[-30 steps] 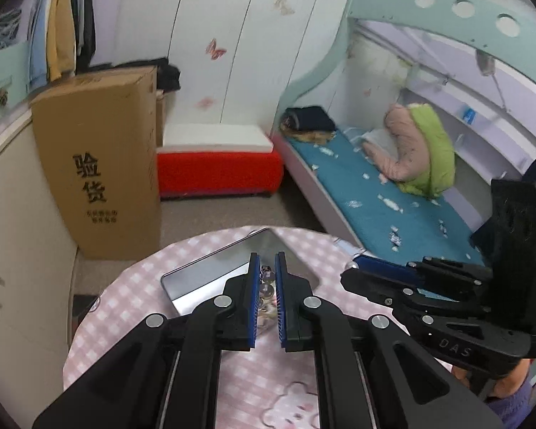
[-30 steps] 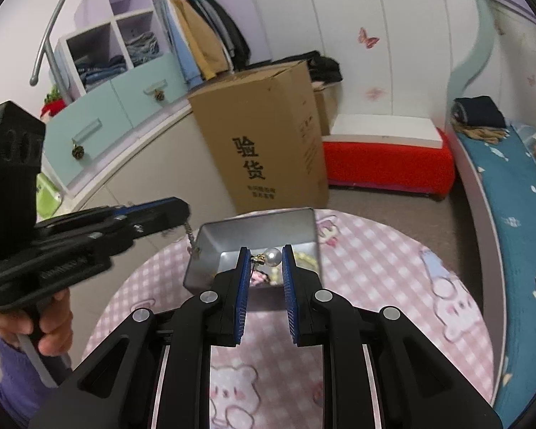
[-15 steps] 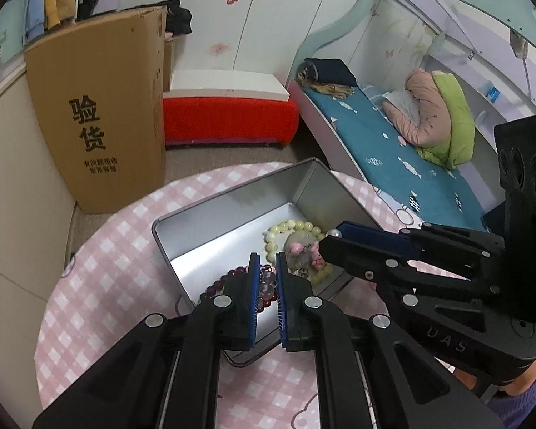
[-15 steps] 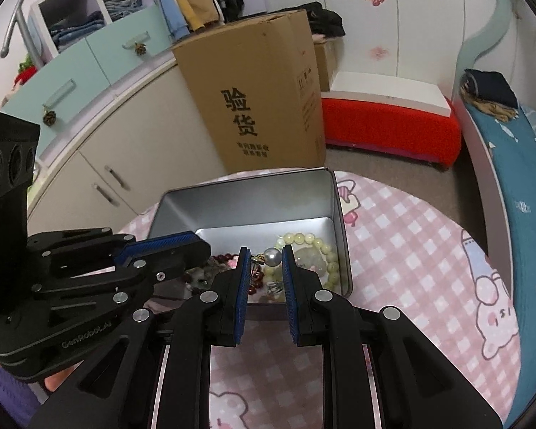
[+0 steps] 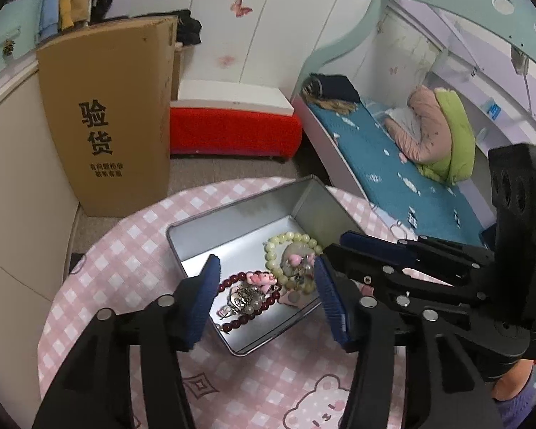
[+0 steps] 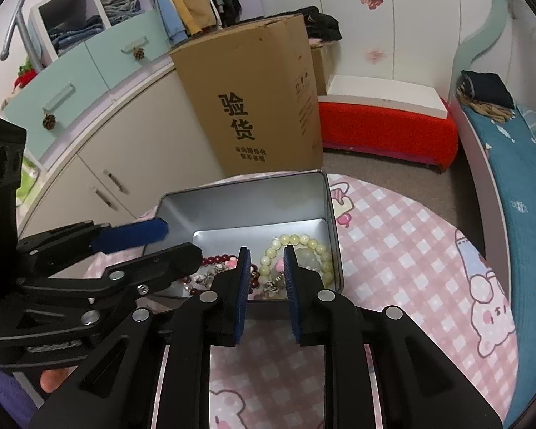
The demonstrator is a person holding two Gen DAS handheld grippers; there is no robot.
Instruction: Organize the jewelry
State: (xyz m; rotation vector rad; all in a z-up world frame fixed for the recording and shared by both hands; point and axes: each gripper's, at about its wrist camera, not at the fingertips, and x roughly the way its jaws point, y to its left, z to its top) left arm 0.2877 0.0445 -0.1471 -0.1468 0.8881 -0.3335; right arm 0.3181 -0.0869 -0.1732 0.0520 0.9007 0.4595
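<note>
A silver tin [image 5: 232, 211] stands open on the pink checked table. In it lie a dark red bead bracelet [image 5: 232, 280], a pale green bead bracelet [image 5: 286, 239] and a silver chain piece [image 5: 241, 295]. My left gripper [image 5: 266, 264] hangs over the tin's near side, its jaws opening wide with nothing pressed between the pads. My right gripper [image 6: 267, 254] hovers over the tin's near right corner, jaws opening, and only the pale green bracelet [image 6: 303, 241] shows below the gap. Each gripper shows in the other's view: the right gripper [image 5: 334, 246], the left gripper [image 6: 182, 241].
The round table [image 6: 411, 250] carries a pink cloth with bear prints. Beyond it stand a tall cardboard box [image 6: 253, 107], a red bench [image 6: 386, 128], a cream cabinet [image 6: 107, 164] on the left and a bed [image 5: 393, 164] on the right.
Both grippers sank toward the tin. The left jaws sprang apart and the chain piece they held now lies in the tin. The right jaws parted and the pearl piece is gone from between them.
</note>
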